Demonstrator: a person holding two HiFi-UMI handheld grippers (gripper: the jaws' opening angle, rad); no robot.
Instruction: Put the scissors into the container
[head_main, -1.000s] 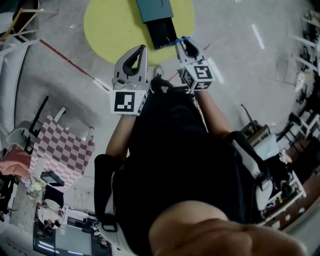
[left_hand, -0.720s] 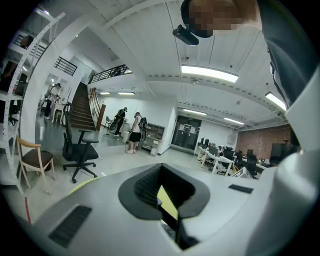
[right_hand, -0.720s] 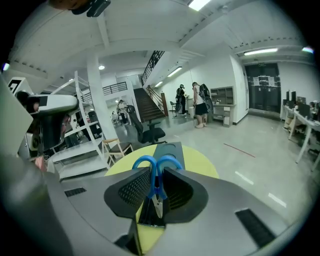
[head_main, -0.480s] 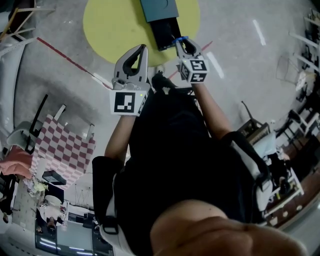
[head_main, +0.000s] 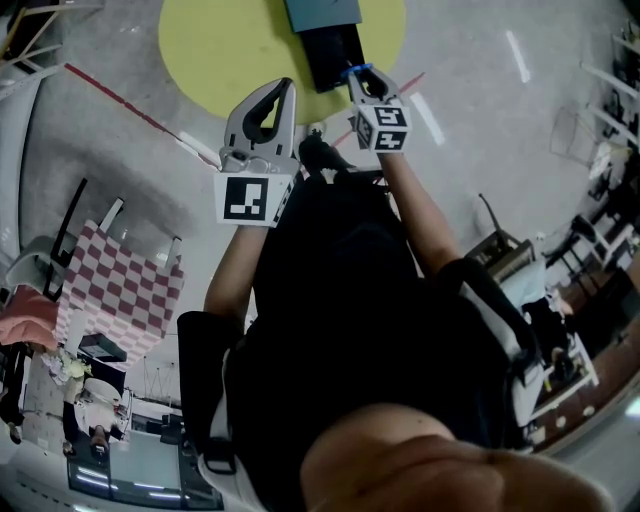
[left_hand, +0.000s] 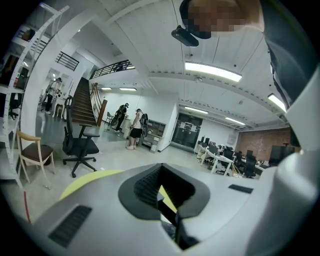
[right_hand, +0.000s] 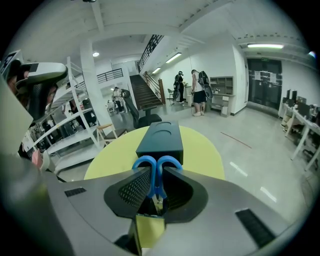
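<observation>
The right gripper (right_hand: 156, 187) was closed on the scissors (right_hand: 156, 169), its jaws pressed against them from both sides just below the handles. The two blue loops stood out past the jaw tips, side by side and touching. The blades ran back between the pads and could barely be made out. The left gripper (head_main: 262, 112) was held beside it, jaws together with nothing in them.

So the pickup looked done and the placing did not. The scissors were in the air at the near edge of the yellow round table (head_main: 215, 45), just short of the container (right_hand: 161, 136) and not in it. The container lay lengthwise straight ahead of the handles — a dark oblong box, teal at its far end in the head view. What remained, by my reading, was to carry the scissors over the box and let go.
</observation>
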